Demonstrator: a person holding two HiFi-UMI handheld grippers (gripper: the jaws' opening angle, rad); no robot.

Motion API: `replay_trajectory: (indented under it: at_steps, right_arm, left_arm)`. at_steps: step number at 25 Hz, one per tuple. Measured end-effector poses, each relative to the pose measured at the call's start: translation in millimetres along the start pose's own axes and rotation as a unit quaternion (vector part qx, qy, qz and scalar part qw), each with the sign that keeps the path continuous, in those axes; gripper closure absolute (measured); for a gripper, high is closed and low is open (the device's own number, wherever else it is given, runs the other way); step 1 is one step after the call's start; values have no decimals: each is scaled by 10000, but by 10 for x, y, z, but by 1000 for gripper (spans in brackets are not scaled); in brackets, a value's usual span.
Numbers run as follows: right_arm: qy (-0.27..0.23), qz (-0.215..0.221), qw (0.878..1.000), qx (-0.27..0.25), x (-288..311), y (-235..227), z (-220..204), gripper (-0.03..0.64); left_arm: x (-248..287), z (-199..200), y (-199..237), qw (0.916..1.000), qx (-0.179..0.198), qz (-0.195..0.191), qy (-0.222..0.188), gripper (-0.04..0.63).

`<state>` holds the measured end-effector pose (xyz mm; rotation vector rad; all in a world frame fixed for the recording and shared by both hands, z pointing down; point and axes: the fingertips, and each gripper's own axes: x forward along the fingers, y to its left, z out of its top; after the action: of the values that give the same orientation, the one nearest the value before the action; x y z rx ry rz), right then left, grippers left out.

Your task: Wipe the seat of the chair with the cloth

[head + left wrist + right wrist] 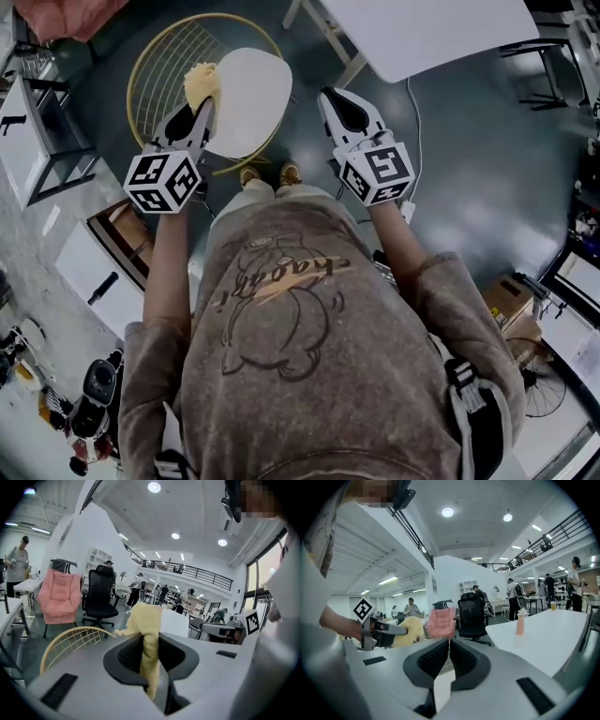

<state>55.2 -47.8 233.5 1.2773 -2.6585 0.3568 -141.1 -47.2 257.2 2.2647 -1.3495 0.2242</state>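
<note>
While my left gripper [202, 111] clamps the yellow cloth [200, 82] over the left edge of the white chair seat [253, 94], upper left of frame, bare seat stretches rightward toward my pinched-together, empty right gripper [339, 108].

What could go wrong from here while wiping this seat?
The left claw pinches only a thin fold of the cloth, so drag may pull it free. The cloth is at the seat edge beside the wire backrest and could snag. The right claw is shut and off the seat, steadying nothing.

Part of chair seat [255, 94] behind cloth [200, 81] and left hand-held gripper [205, 111]
</note>
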Motion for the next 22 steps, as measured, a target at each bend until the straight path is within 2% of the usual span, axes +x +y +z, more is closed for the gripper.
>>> replay_trajectory:
  at_steps: [3,8,15,22]
  right_arm:
    - [-118,75,9996,-260,-15,41,233,583]
    - [-204,44,9994,-279,-108,-20,371,583]
    - [-72,465,9976,-514,-127,99,413,583]
    - [-452,618,9957,-520,-42,211,539,583]
  left_arm:
    - [-91,148,-88,9998,15,-175,-47,518]
    - [-122,175,-266,9990,-43,-452,-54,518]
    - [-269,420,-410,9972,124,-480,-568,517]
    - [-274,451,-449,9932,323,-397,-1046,517]
